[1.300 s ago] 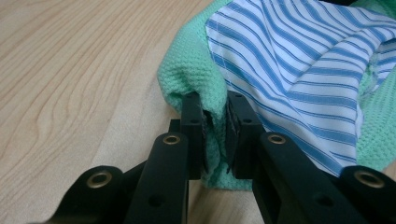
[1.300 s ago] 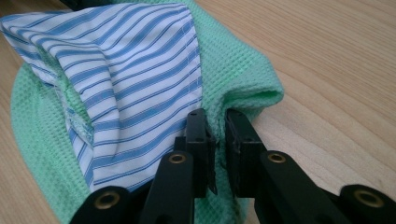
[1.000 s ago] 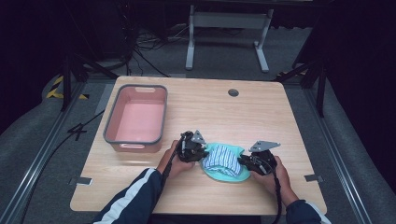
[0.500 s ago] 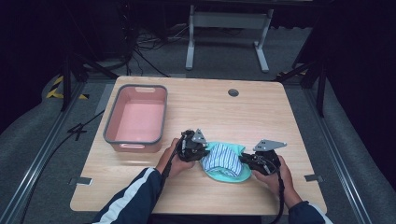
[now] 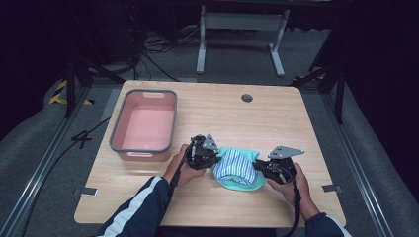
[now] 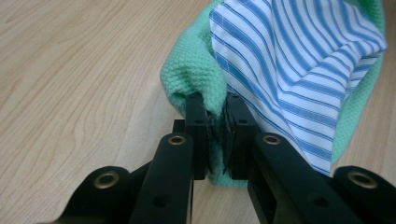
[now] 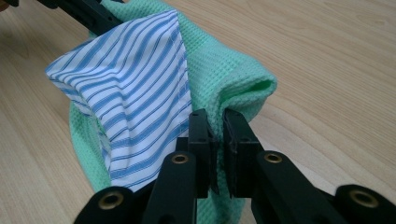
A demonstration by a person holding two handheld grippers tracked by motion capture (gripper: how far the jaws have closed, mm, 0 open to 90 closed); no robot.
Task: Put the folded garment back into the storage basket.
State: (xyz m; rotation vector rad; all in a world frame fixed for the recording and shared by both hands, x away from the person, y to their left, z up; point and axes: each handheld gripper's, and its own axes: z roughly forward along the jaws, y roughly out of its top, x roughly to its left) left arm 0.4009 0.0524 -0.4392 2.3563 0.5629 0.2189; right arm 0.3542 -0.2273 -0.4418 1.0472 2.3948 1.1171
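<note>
The green cloth (image 5: 236, 174) (striped cloth (image 5: 235, 165) on top) is clamped at opposite ends by left claw (image 5: 211, 160) and right claw (image 5: 258, 164); the pink bin (image 5: 144, 148) lies upper left, nearer the left.

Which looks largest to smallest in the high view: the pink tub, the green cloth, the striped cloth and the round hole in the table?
1. Pink tub
2. Green cloth, though the striped cloth covers part of it
3. Striped cloth, bunched up, so only as it looks
4. Round hole

A light wooden table (image 5: 306, 123) carries a pink bin (image 5: 145, 126) and a green cloth (image 5: 236, 181).
</note>
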